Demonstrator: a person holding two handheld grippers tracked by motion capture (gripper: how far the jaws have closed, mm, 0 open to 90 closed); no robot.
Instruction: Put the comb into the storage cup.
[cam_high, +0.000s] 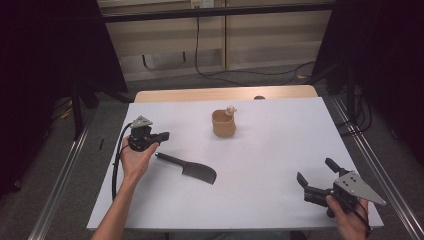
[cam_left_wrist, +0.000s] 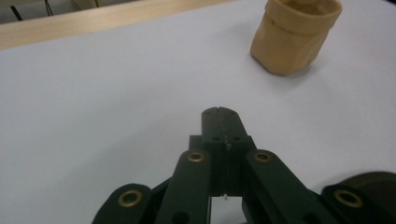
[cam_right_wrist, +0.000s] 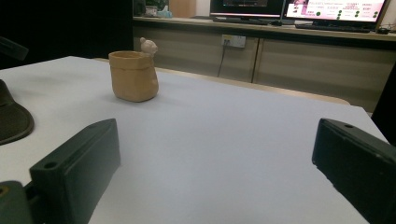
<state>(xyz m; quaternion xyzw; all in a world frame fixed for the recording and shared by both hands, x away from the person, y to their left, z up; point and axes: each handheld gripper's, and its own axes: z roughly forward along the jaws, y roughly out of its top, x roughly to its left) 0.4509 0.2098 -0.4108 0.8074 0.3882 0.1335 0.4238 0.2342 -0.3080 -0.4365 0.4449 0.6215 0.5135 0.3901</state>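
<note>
Nearest, the right claw (cam_high: 314, 174) hangs over the smooth white worktop (cam_high: 270, 150), its blocky matte-black jaws spread wide and empty. Farther in, a flat black spatula (cam_high: 192, 170) with a slim handle and rounded blade lies just beside the left claw (cam_high: 164, 135), whose jaws are pressed together on nothing. Beyond stands a tan, sack-shaped ceramic cup (cam_high: 223, 123), well apart from both.
</note>
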